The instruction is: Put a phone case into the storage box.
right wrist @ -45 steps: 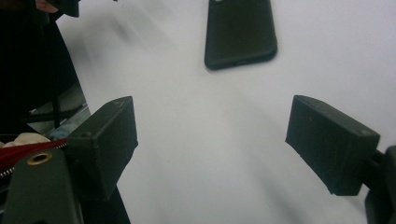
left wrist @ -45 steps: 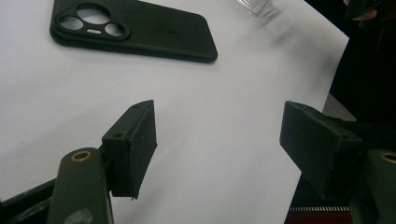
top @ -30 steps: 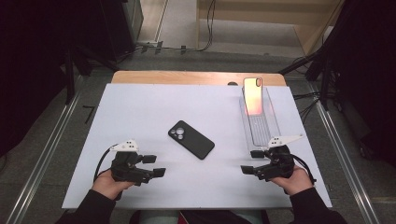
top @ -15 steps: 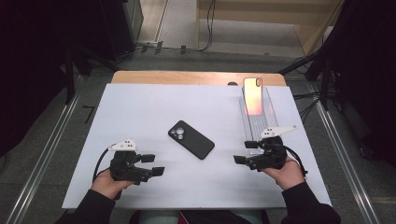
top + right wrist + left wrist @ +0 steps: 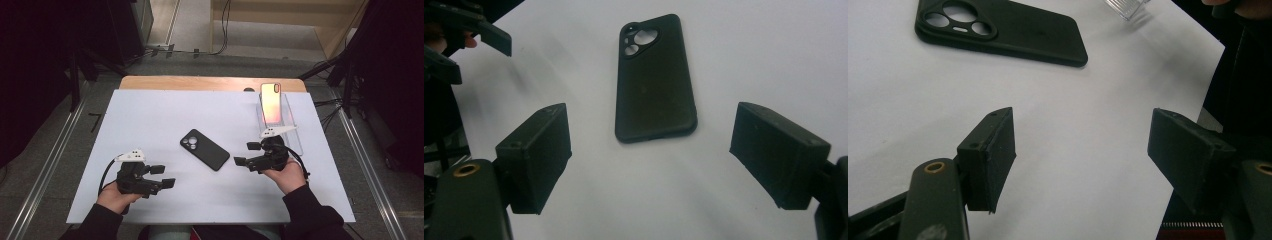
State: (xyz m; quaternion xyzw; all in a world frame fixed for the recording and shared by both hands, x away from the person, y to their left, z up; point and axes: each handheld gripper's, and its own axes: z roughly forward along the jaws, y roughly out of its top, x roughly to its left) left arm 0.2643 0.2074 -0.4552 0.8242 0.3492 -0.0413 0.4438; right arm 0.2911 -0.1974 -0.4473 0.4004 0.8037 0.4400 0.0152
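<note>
Right gripper view: phone case (image 5: 655, 80) ahead of my spread, empty jaws.
Its length runs straight away; my right gripper (image 5: 247, 154) sits nearer than the left gripper (image 5: 163, 176), also spread.

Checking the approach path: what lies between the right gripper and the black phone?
Nothing: bare white table top separates the right gripper from the black phone in the high view; the right gripper view shows its open jaws framing the phone.

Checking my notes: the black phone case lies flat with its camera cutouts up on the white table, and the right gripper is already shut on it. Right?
Not quite. The black phone case lies free; the right gripper is open, short of it, as the right gripper view shows.
</note>
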